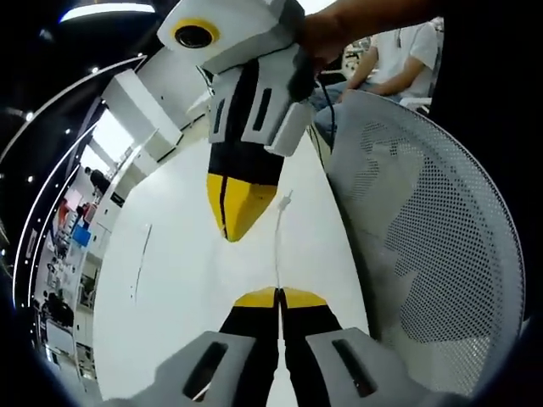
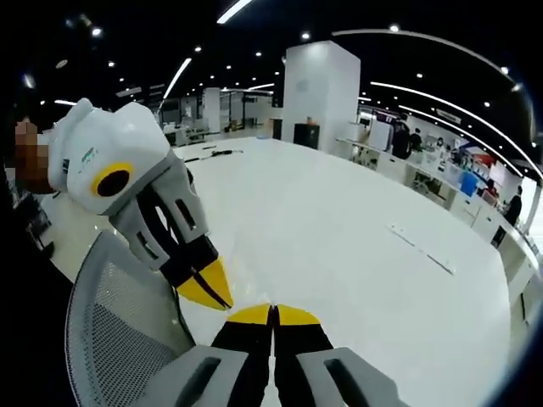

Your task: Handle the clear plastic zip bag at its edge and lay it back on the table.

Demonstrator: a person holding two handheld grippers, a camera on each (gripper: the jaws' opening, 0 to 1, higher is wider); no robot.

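The clear plastic zip bag (image 1: 279,242) shows edge-on as a thin pale line. It rises from between the jaws of my left gripper (image 1: 278,298), which is shut on its edge, and it hangs above the white table (image 1: 187,280). My right gripper (image 1: 238,222) comes down from the top of the left gripper view, held by a hand (image 1: 331,34), its yellow tips together just left of the bag's upper end. In the right gripper view my right gripper (image 2: 273,313) is shut, with nothing clearly between the jaws, and my left gripper (image 2: 209,292) sits close at its left.
A white mesh chair back (image 1: 424,254) stands close by the table's edge, also low in the right gripper view as the chair back (image 2: 110,339). A thin strip (image 2: 420,246) lies on the table (image 2: 339,220). Seated people (image 1: 407,51) are behind. Desks and a pillar (image 2: 318,85) stand far off.
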